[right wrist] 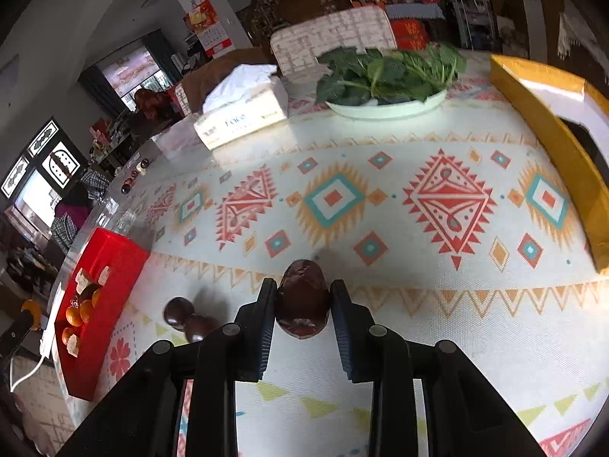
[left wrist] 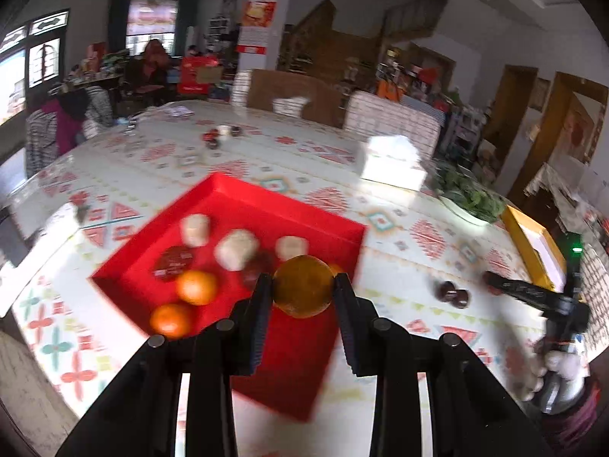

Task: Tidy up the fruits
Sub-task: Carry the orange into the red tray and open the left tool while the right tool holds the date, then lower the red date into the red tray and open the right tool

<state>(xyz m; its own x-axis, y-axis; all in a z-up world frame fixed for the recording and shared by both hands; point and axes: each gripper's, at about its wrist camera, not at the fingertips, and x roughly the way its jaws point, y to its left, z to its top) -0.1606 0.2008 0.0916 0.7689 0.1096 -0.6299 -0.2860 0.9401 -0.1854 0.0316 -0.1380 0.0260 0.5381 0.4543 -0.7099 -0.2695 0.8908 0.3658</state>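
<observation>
My left gripper (left wrist: pixel 303 285) is shut on an orange (left wrist: pixel 302 287) and holds it over the red tray (left wrist: pixel 228 205). The tray holds two small oranges (left wrist: pixel 196 286), pale wrapped pieces (left wrist: pixel 236 249) and dark red items (left wrist: pixel 174 262). My right gripper (right wrist: pixel 303 297) is shut on a dark red-brown fruit (right wrist: pixel 302 299) just above the patterned tablecloth. Two more dark fruits (right wrist: pixel 188 320) lie to its left; they also show in the left wrist view (left wrist: pixel 453 294). The tray shows at far left in the right wrist view (right wrist: pixel 114 251).
A tissue box (right wrist: pixel 243 110) and a white plate of leafy greens (right wrist: pixel 388 76) stand at the back. A yellow box (right wrist: pixel 552 141) lies at the right edge. Small dark items (left wrist: pixel 219 135) sit far across the table. The right gripper shows in the left wrist view (left wrist: pixel 533 293).
</observation>
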